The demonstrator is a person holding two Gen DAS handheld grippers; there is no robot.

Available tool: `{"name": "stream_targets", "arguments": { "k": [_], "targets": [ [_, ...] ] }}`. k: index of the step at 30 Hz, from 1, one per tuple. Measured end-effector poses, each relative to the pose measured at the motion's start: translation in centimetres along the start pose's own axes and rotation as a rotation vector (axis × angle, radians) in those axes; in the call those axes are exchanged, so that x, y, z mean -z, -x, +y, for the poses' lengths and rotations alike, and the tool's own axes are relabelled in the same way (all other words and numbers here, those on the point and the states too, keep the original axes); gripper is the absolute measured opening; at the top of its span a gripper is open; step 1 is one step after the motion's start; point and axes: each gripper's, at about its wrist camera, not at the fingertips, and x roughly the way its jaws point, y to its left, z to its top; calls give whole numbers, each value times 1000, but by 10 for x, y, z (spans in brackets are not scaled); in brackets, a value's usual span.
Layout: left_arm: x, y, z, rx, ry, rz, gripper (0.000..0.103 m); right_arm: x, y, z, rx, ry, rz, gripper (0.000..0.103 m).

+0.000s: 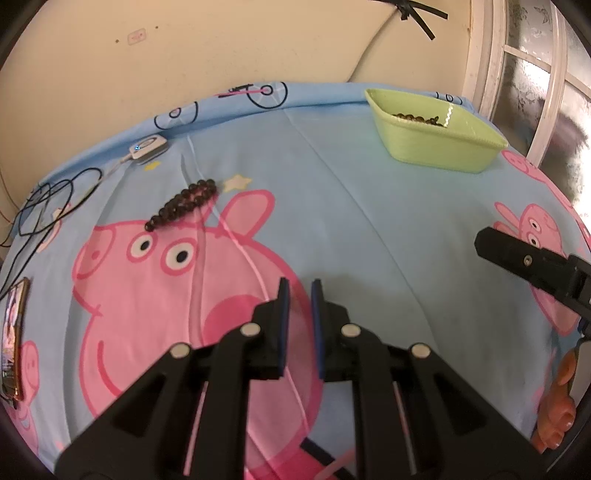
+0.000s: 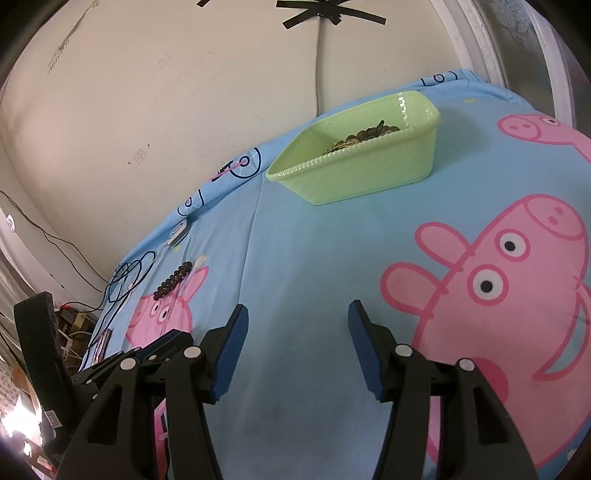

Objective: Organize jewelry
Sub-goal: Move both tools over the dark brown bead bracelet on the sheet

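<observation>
The place was a home, most likely a bedroom. The bed [image 1: 369, 229] was covered with a light blue children's sheet [image 2: 303, 266] printed with pink cartoon pigs and bicycles, and it stood against a cream painted wall [image 1: 221, 44] that was scuffed and marked, with strips of black tape [image 2: 325, 11] stuck high on it. A white-framed window [image 1: 532, 74] with patterned frosted glass stood at the far right corner. Everyday clutter lay on the sheet: a small white device [image 1: 147, 147] with tangled black cables [image 1: 51, 203], what looked like a phone [image 1: 13, 339] at the blurred left edge, and a pale green plastic tub [image 2: 354, 162].
</observation>
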Motion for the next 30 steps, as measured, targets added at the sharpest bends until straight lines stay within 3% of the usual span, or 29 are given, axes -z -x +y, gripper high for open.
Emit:
{"name": "stream_targets", "arguments": {
  "k": [25, 28, 30],
  "targets": [
    [0, -2, 3, 9, -3, -4, 11, 0, -2, 6, -6, 21, 15, 32],
    [3, -3, 15, 63, 13, 5, 11, -2, -5, 9, -2, 42, 29, 32],
    [7, -3, 37, 54, 31, 14, 11, -4, -11, 17, -14, 81, 61, 32]
  ]
}}
